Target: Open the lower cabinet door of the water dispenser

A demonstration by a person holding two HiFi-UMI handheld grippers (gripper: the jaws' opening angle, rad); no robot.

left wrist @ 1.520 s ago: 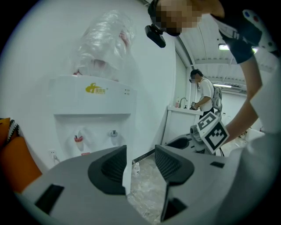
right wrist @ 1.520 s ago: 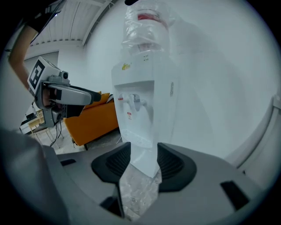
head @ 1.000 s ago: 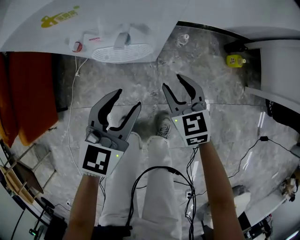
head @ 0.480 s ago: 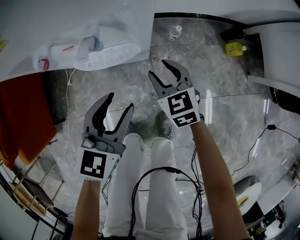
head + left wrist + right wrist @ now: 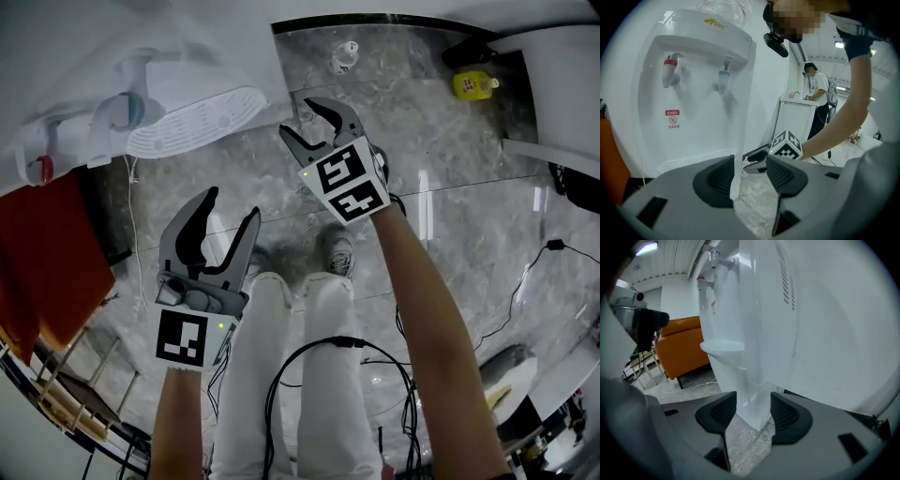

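The white water dispenser (image 5: 169,84) stands at the head view's top left, with a red tap (image 5: 670,70), a blue tap (image 5: 723,79) and a ribbed drip tray (image 5: 197,117). Its lower cabinet front (image 5: 733,387) shows below the tray in the right gripper view. My right gripper (image 5: 319,127) is at the dispenser's right front corner, and its jaws are opening. That corner edge shows in the gap beyond the pads, and nothing is pressed. My left gripper (image 5: 220,230) hangs open and empty nearer me, aimed at the dispenser's front.
An orange sofa (image 5: 684,348) stands left of the dispenser. On the marble floor are a yellow object (image 5: 473,84), a small white cup (image 5: 345,54) and black cables (image 5: 319,375). My white-trousered legs (image 5: 309,356) are below. A white counter (image 5: 797,122) has a person behind it (image 5: 815,89).
Both grippers have sunk. The right one moved up and left in the head view to the dispenser's corner and its jaws spread wider. The left gripper's gap is unchanged.
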